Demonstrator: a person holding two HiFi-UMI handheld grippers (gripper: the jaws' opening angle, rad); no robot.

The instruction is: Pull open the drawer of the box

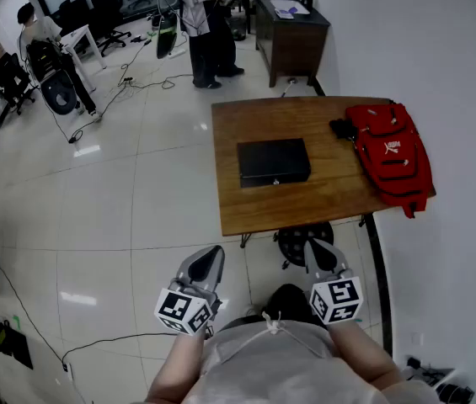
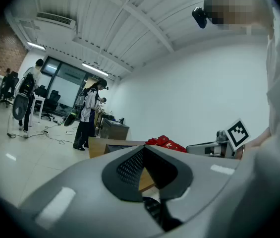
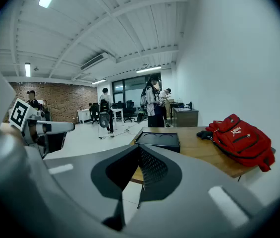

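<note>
A black box (image 1: 273, 162) lies flat in the middle of a wooden table (image 1: 305, 116), its drawer front closed and facing me. Both grippers hang close to my body, well short of the table's near edge. My left gripper (image 1: 211, 257) points at the table's near left corner and holds nothing; its jaws meet. My right gripper (image 1: 319, 251) is shut and empty too. In the right gripper view the box (image 3: 158, 139) shows beyond the shut jaws (image 3: 140, 148). The left gripper view has the box (image 2: 117, 145) just past its jaws (image 2: 143, 148).
A red backpack (image 1: 393, 150) lies on the table's right side, a small dark item beside it. A black stool (image 1: 303, 241) stands under the near edge. A dark cabinet (image 1: 292, 36), people, office chairs and floor cables (image 1: 128, 78) are farther off. A white wall runs along the right.
</note>
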